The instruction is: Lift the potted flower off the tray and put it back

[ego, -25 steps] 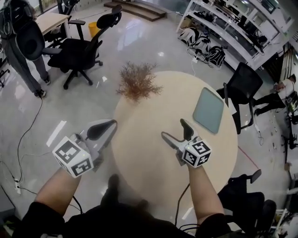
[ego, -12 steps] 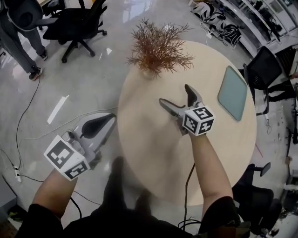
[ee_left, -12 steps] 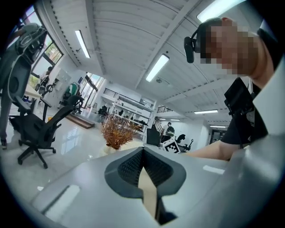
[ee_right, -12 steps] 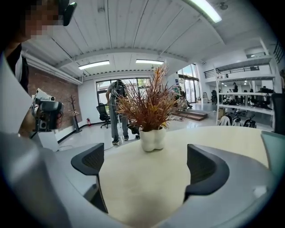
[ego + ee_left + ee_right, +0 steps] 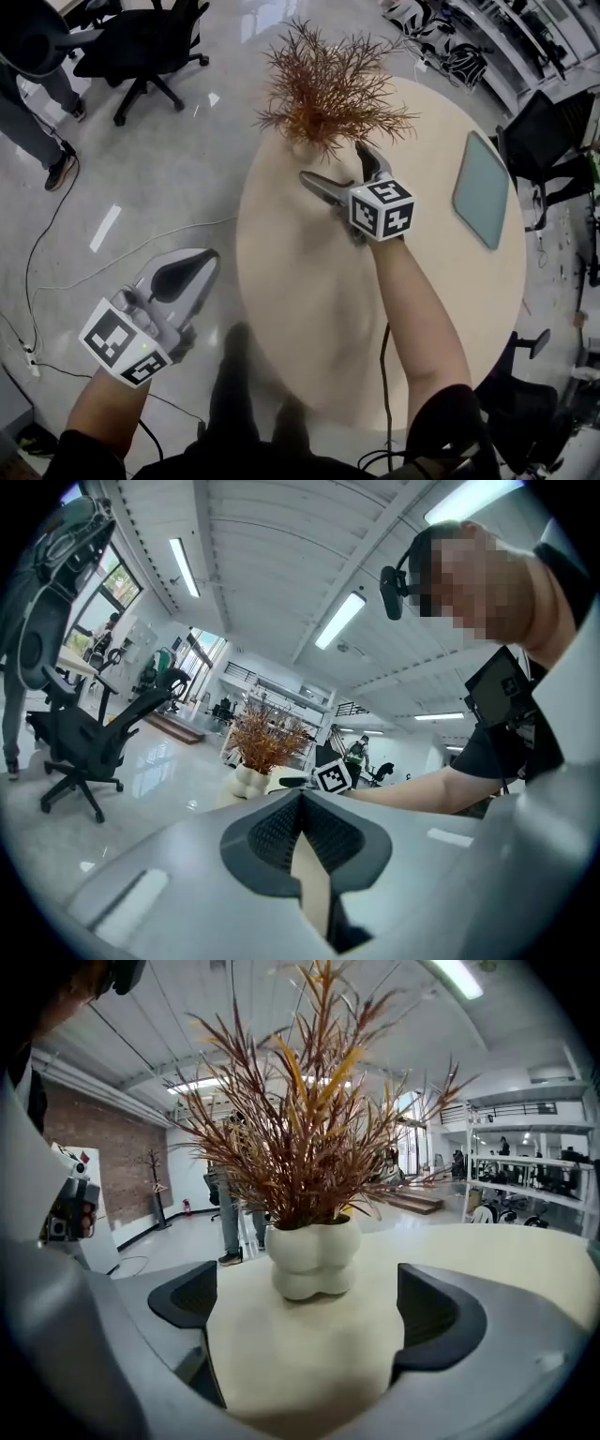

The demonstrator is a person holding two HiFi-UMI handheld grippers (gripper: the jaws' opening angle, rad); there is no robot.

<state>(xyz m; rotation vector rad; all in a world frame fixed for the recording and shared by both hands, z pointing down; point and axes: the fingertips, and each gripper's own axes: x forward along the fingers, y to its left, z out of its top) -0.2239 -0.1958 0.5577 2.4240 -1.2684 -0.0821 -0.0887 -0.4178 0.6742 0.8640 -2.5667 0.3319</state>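
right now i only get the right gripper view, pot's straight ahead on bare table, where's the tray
observer: The tray lies at the right side of the table, well apart from the potted flower, and nothing is on it.
operator: ok and what's the left one doing
observer: The left hand-held gripper hangs off the table's left edge, over the floor, with its jaws together and nothing in them.
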